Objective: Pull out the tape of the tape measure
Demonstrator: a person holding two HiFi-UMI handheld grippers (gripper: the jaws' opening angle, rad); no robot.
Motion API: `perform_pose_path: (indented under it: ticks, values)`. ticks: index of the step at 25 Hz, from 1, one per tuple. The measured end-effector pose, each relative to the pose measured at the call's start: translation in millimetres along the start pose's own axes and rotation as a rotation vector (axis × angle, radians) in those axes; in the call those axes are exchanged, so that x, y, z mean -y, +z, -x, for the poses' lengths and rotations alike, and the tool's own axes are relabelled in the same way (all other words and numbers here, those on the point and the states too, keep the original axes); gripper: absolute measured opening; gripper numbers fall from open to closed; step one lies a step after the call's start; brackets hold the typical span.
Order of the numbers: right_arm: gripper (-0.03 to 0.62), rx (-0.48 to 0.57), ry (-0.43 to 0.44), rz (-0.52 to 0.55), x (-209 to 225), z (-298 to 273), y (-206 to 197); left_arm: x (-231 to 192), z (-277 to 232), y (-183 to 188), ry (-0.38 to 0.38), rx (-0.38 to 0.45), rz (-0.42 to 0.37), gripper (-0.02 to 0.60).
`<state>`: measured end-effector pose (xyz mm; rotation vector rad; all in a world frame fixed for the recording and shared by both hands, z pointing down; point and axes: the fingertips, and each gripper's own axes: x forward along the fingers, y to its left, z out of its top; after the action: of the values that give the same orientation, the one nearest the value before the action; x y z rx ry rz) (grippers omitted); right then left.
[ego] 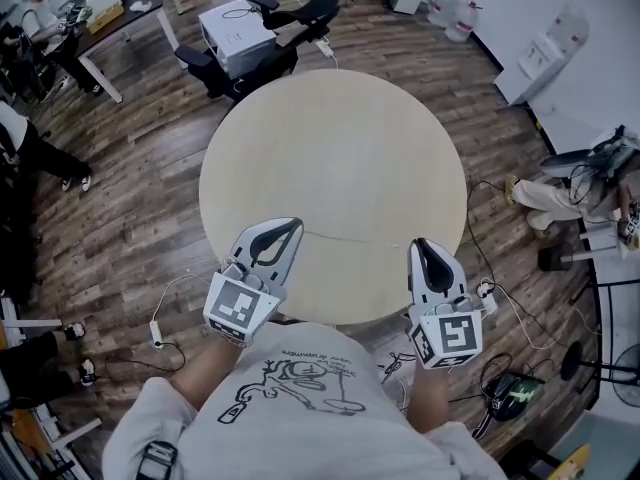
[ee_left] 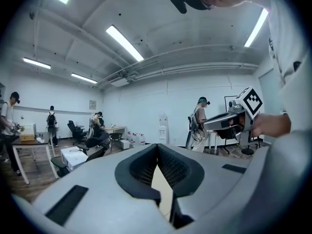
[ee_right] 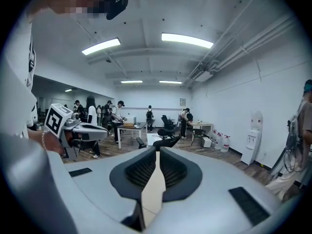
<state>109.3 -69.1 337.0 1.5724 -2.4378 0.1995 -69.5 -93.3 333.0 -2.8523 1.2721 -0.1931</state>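
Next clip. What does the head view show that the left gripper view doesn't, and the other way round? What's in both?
Only the head view: the round table seen whole from above, and the person's printed shirt. Only the left gripper view: the ceiling lights and a standing person wearing a headset. Both: the left gripper, jaws together on nothing, and the right gripper.

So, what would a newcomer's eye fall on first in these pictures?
First the big, pale round table fills the middle of the head view. Over its near edge the left tongs and the right tongs hang side by side, both shut with nothing between them. Beyond the table stands a black office chair.
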Motion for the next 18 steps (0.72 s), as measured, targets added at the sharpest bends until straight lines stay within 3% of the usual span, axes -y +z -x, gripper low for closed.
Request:
perform_pose_path:
  ticks: [9, 18]
  values:
    - [0.031, 0.030, 0.092, -0.001, -29.0, 0.6, 33.7, 10.7, 4.1, 36.0, -0.004, 0.056, 0.012, 0.021]
    - [0.025, 0.042, 0.127, 0.005, -45.9, 1.3, 45.2, 13.8, 5.2, 45.8, -0.016, 0.066, 0.009, 0.021]
